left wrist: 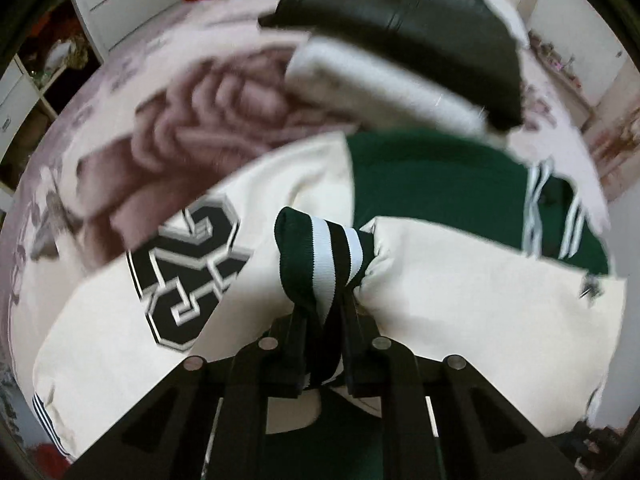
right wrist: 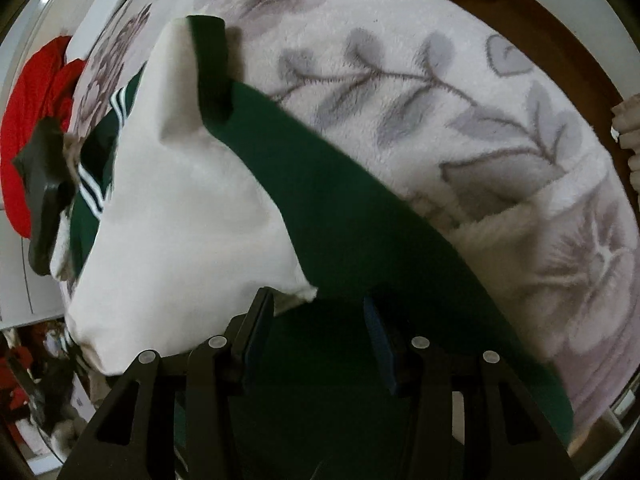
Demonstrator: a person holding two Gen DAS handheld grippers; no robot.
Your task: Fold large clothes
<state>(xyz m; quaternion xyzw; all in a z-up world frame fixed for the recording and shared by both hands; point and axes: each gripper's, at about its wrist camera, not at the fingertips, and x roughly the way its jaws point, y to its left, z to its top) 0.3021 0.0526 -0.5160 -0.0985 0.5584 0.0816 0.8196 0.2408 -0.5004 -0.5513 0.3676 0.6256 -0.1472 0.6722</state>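
Gripping the striped cuff (left wrist: 320, 256), the left gripper (left wrist: 322, 320) jaws stand nearly closed. Right gripper (right wrist: 320, 320) jaws stand wide apart over the green jacket body (right wrist: 340, 208).

The right gripper (right wrist: 320, 336) hovers at the bottom centre of the frame, jaws spread apart over the green body of a varsity jacket (right wrist: 340, 216). Its cream sleeve (right wrist: 180, 208) fills the left-centre. A floral fleece blanket (right wrist: 500, 140) spreads across the right, and a red garment (right wrist: 28, 120) lies at the left edge.

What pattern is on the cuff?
Dark green with white and black stripes on the cuff, clearest in left wrist view.
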